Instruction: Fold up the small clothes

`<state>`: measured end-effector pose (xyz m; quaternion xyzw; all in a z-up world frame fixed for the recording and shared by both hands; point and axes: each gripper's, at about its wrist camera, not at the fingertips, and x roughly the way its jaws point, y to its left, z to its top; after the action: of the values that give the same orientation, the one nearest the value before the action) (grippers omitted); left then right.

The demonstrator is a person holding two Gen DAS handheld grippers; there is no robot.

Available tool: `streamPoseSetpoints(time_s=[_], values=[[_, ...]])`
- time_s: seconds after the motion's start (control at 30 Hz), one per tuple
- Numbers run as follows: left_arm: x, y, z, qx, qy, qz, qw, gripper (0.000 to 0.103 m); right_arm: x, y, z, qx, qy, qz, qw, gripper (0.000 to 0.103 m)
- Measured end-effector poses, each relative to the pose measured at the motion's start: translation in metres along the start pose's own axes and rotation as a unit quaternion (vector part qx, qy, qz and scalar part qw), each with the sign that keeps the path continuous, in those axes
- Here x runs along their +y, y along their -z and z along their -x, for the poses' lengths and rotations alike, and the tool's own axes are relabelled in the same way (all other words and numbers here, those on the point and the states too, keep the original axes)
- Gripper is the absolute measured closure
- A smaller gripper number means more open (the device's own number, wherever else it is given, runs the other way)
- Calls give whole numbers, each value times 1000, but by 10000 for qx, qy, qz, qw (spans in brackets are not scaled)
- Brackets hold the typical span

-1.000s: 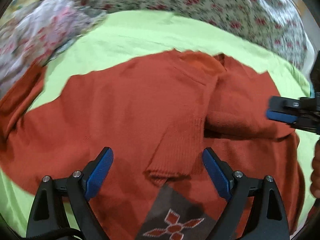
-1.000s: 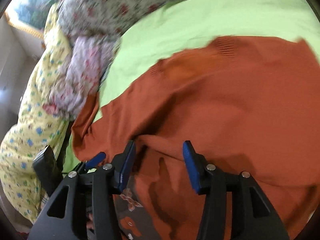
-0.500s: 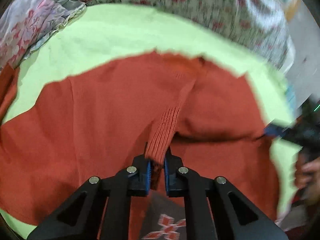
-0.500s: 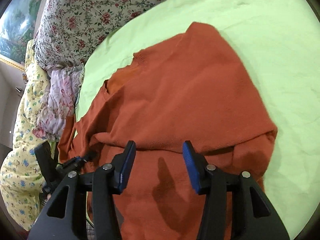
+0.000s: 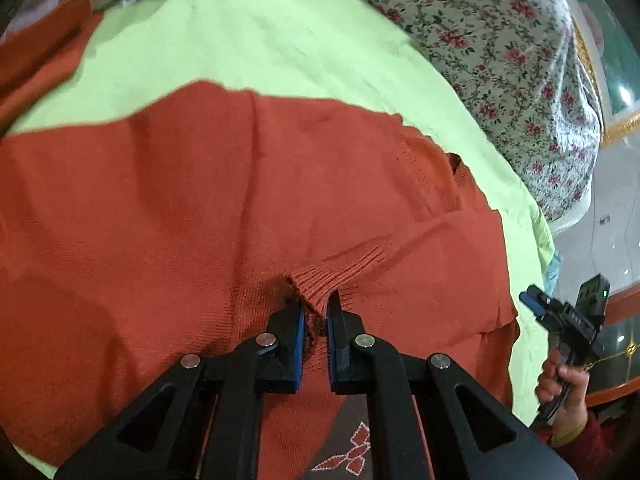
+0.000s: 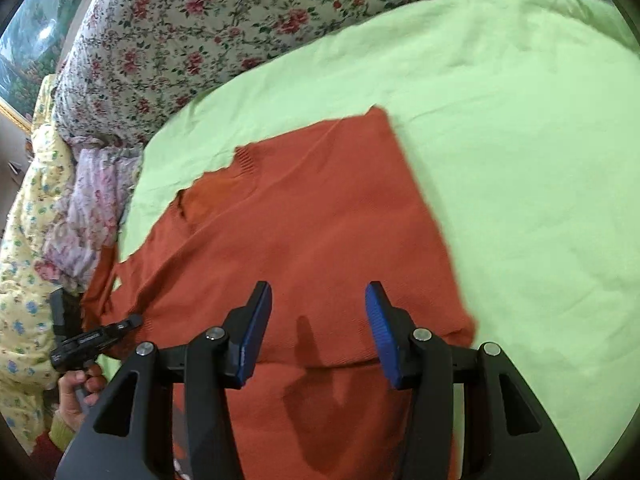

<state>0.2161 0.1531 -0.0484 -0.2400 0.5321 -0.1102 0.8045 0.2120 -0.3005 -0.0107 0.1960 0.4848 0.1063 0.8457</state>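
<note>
A rust-orange knit sweater (image 5: 168, 200) lies spread on a light green sheet (image 5: 280, 48); it also shows in the right wrist view (image 6: 320, 216). My left gripper (image 5: 316, 316) is shut on the sweater's ribbed sleeve cuff (image 5: 340, 272), held over the sweater's body. My right gripper (image 6: 316, 312) is open and empty, hovering above the folded right part of the sweater. The right gripper also shows at the right edge of the left wrist view (image 5: 560, 312), held in a hand. The left gripper shows at the left of the right wrist view (image 6: 100, 336).
Floral bedding (image 6: 192, 32) is piled along the far side of the green sheet (image 6: 500, 128). A pink floral cloth (image 6: 88, 200) and yellow floral fabric (image 6: 24, 240) lie at the left. A brown patterned garment (image 5: 352, 448) lies at the near edge.
My left gripper closed on the sleeve cuff and has carried it across the sweater. My right gripper has pulled back to the right and stays open.
</note>
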Motion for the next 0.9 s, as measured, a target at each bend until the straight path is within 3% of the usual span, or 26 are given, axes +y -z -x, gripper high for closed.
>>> streamPoseSetpoints(time_s=[0.17, 0.3, 0.5, 0.53, 0.6, 0.73, 0.87, 0.9], values=[[8, 8, -3, 133, -282, 12, 9995, 96, -14, -18, -3, -218, 416, 85, 9989, 53], [14, 11, 8, -28, -212, 225, 9995, 96, -24, -33, -26, -18, 970, 160, 9952, 53], [22, 13, 6, 7, -280, 369, 9989, 96, -30, -37, -53, 288, 956, 281, 9946, 53], [22, 13, 6, 4, -286, 391, 9988, 96, -30, -35, -61, 421, 925, 314, 9943, 60], [20, 12, 7, -2, -307, 400, 9987, 96, -29, -37, -63, 529, 826, 399, 9944, 92], [16, 14, 1, 56, -463, 317, 9984, 95, -22, -45, -41, 239, 830, 517, 9949, 92], [12, 18, 2, 97, -644, 257, 9975, 89, -23, -37, -61, 610, 1209, 685, 9884, 89], [10, 18, 6, 73, -677, 224, 9974, 83, -24, -36, -64, 672, 1307, 624, 9872, 85]])
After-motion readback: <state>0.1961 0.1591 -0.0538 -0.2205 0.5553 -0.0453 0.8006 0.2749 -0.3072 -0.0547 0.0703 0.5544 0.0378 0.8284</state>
